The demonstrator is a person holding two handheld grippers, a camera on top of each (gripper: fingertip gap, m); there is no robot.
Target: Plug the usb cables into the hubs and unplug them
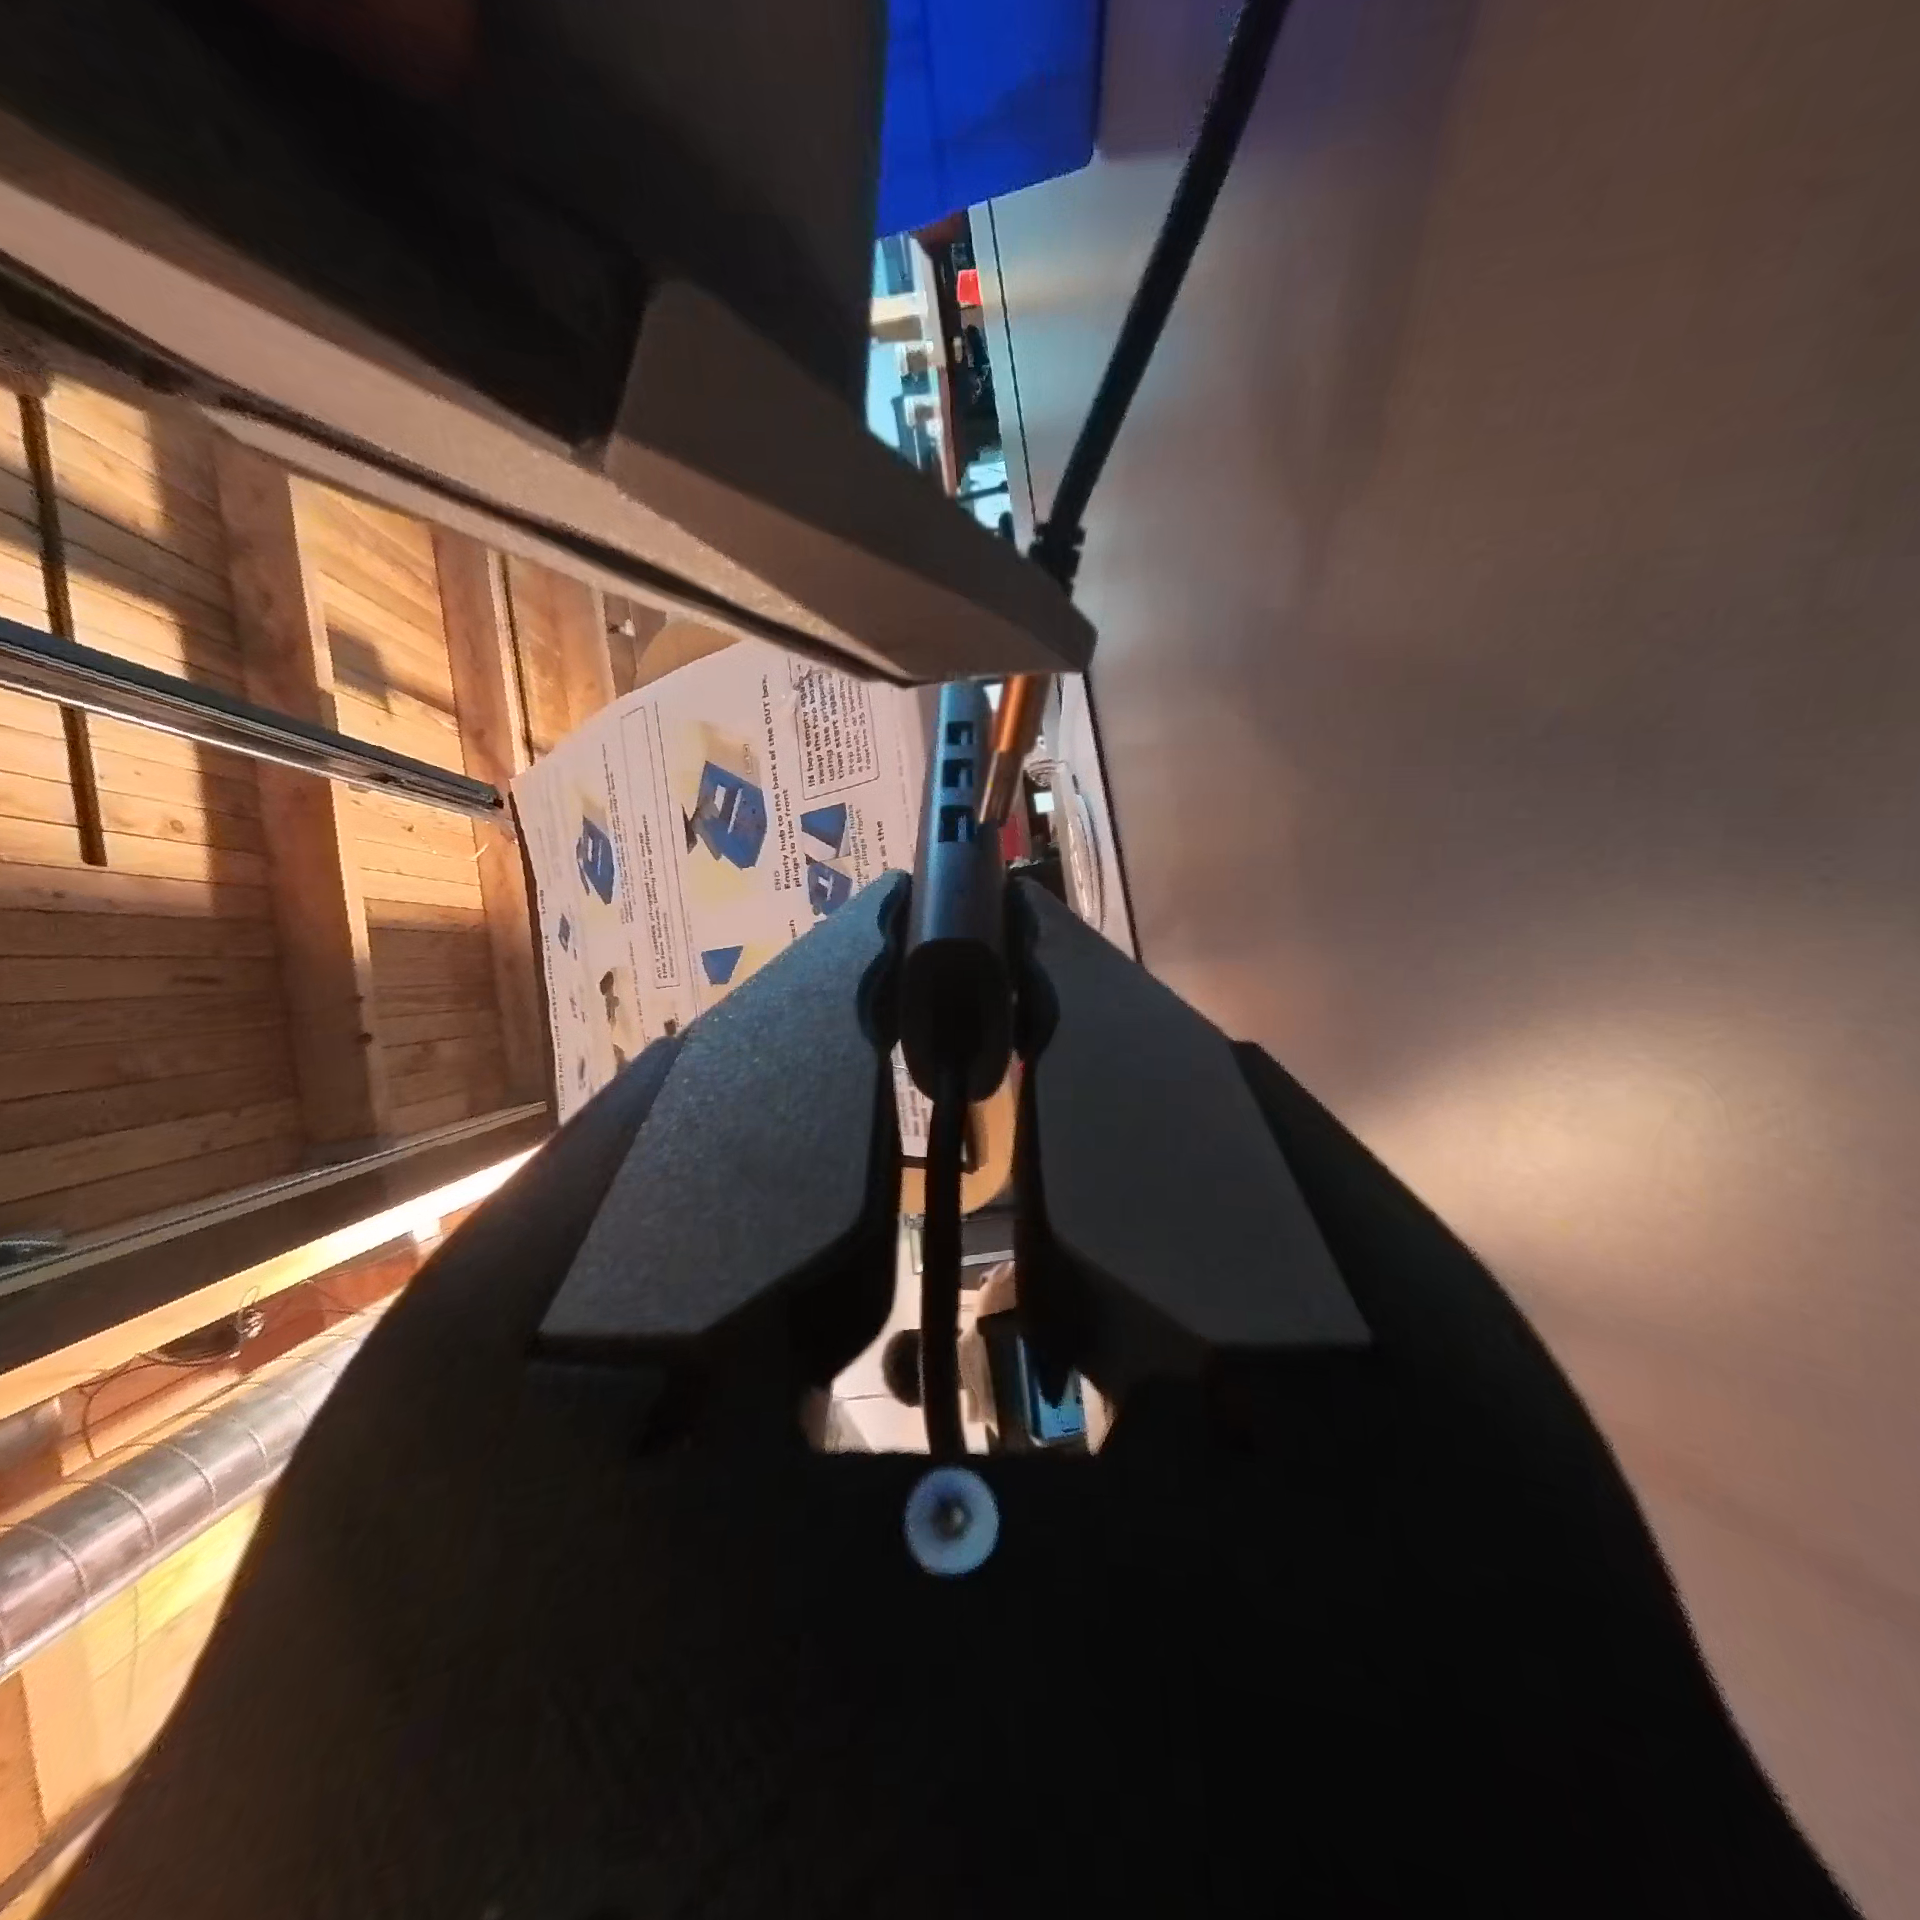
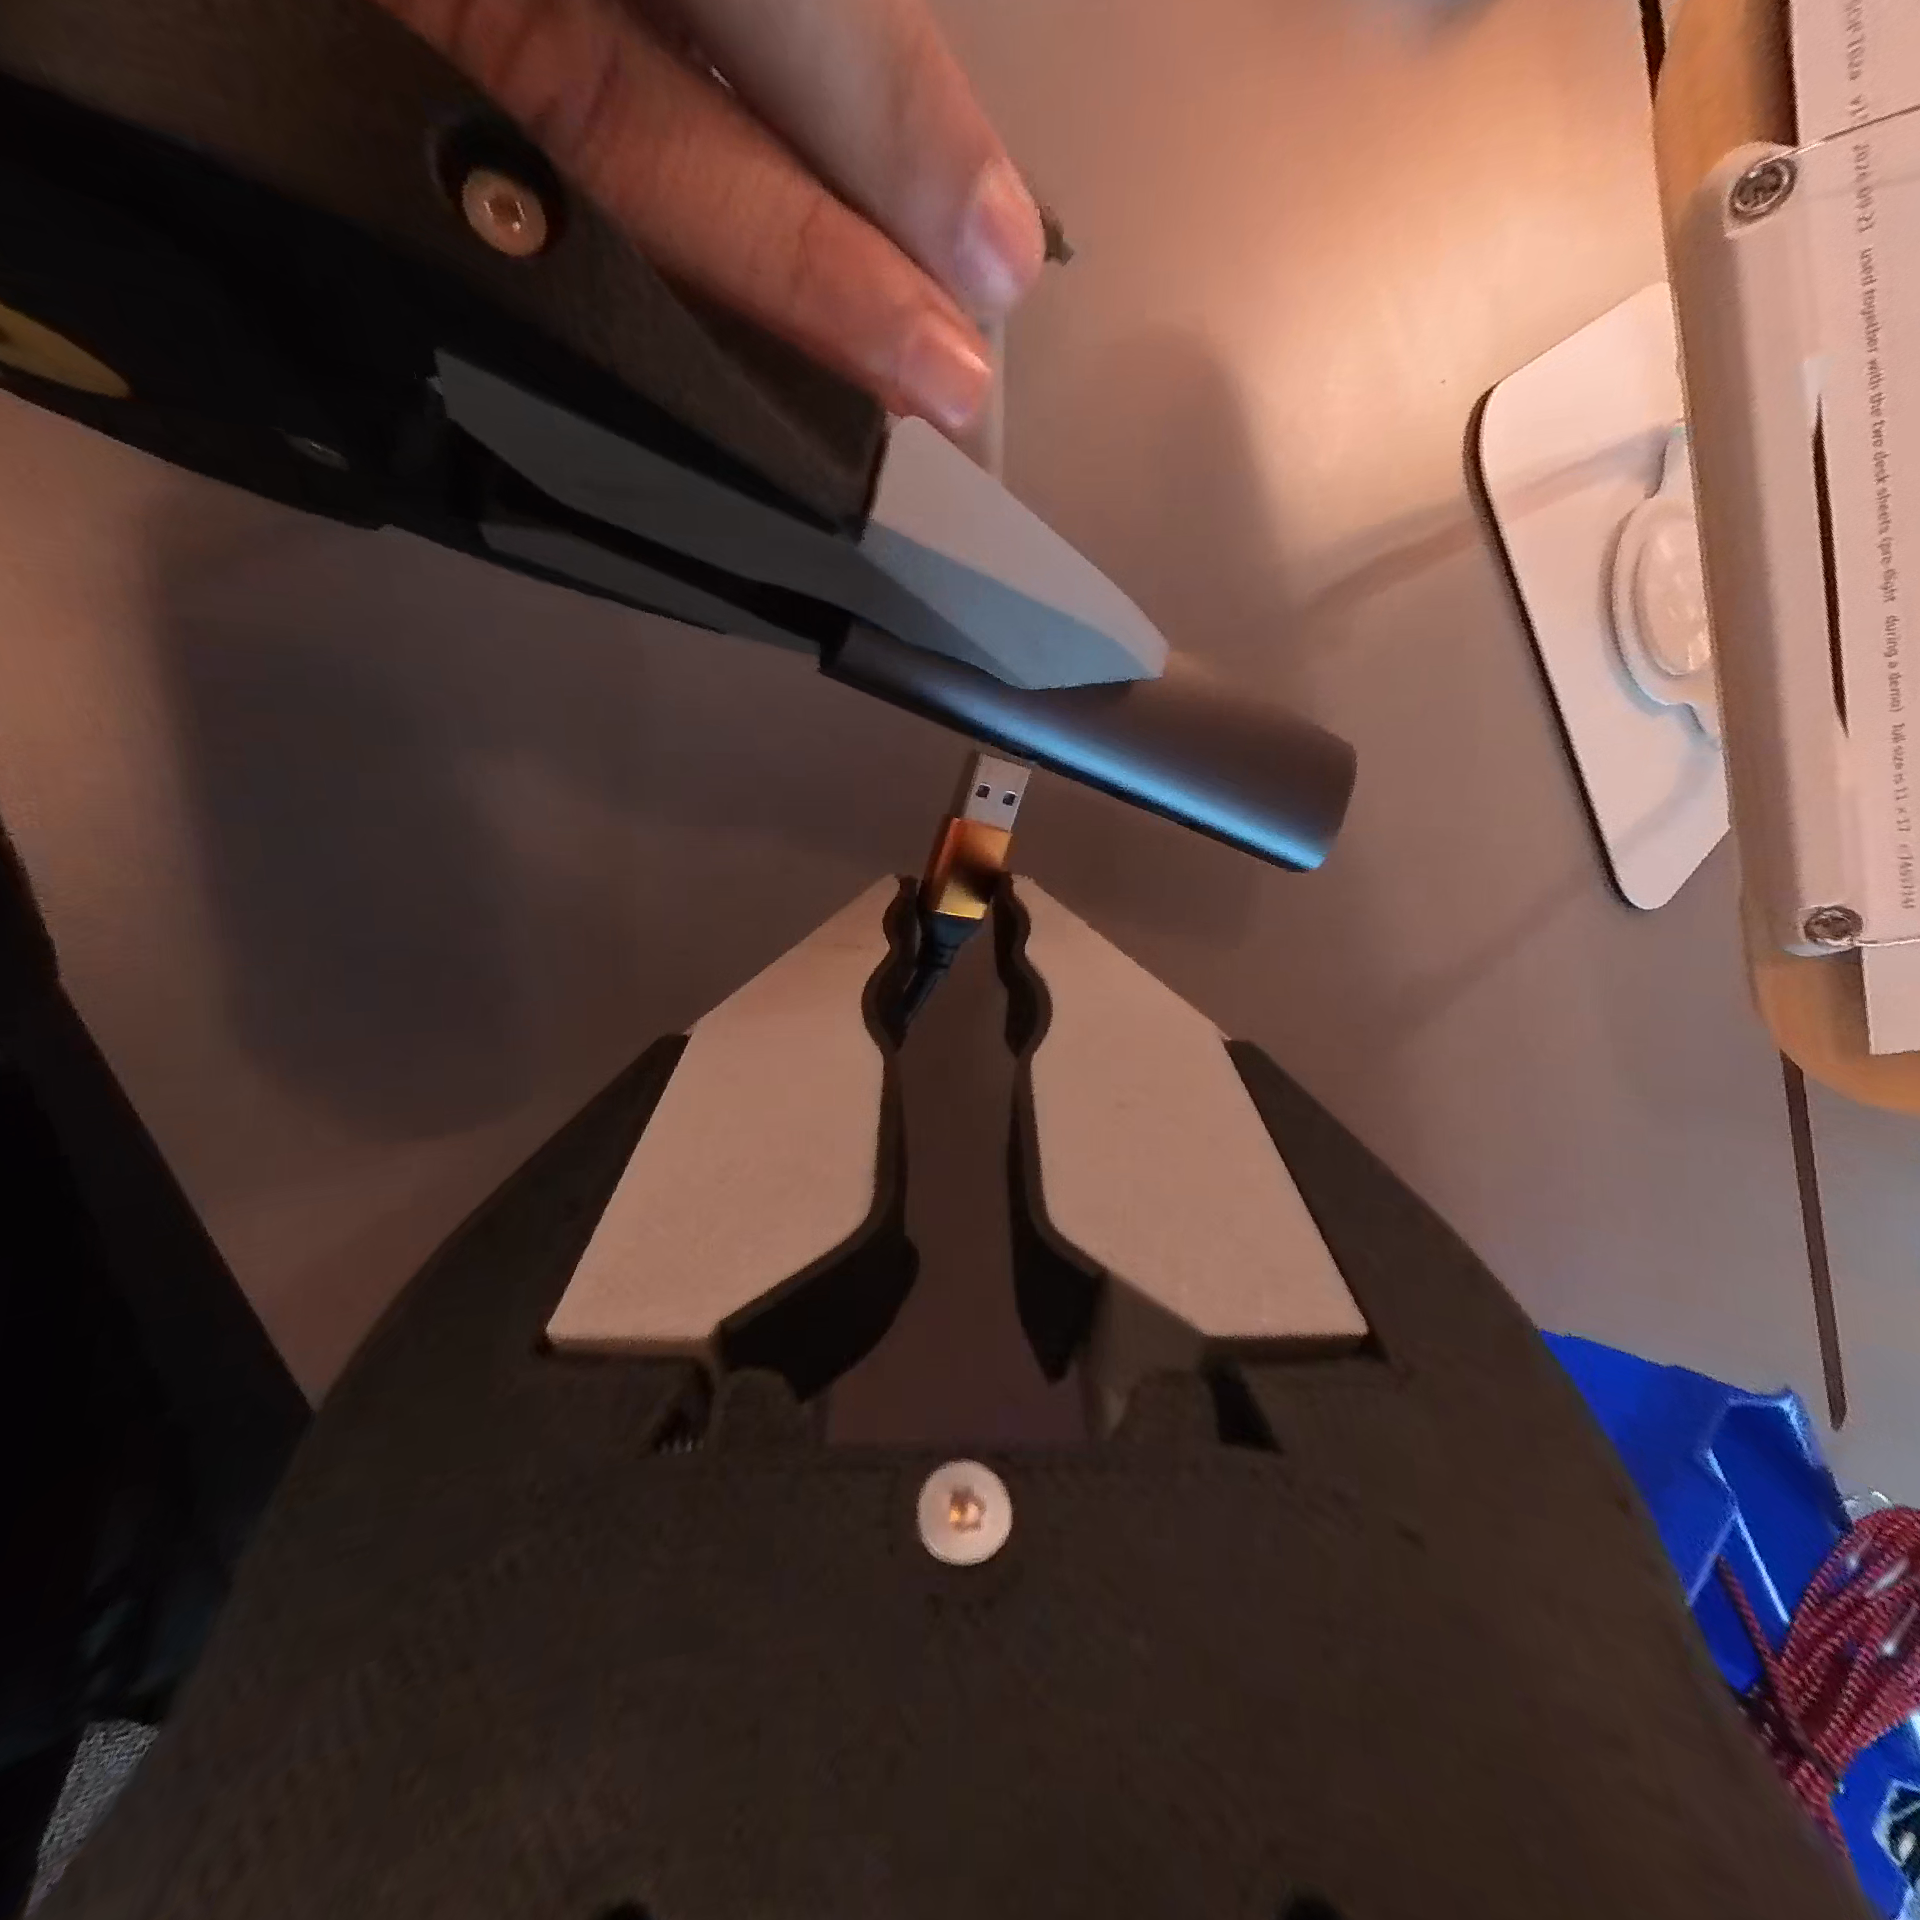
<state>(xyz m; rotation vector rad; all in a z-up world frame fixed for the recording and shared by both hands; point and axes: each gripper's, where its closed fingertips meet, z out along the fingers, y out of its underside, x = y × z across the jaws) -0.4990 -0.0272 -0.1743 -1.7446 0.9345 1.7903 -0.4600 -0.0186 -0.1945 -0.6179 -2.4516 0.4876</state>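
Note:
My left gripper (image 1: 956,914) is shut on a dark grey USB hub (image 1: 951,831); its row of ports faces the right gripper. The hub's black cable (image 1: 940,1195) runs back between the fingers. My right gripper (image 2: 961,914) is shut on a gold-shelled USB plug (image 2: 971,868) with a silver tip (image 2: 1000,795). In the right wrist view the tip touches the underside of the hub (image 2: 1195,769), held by the other gripper (image 2: 790,582) and a hand (image 2: 831,208). In the left wrist view the gold plug (image 1: 1013,738) lies along the hub's port side, under the right gripper's fingers (image 1: 790,540).
A printed instruction sheet (image 1: 707,831) stands behind the hub. A blue bin (image 2: 1714,1475) with a red braided cable (image 2: 1860,1642) sits at the lower right. A white pad (image 2: 1600,644) and a wooden stand (image 2: 1787,520) are at the right. A black cable (image 1: 1153,281) crosses the table (image 1: 1507,727). The gap from one gripper's tips to the other's is roughly 5 centimeters.

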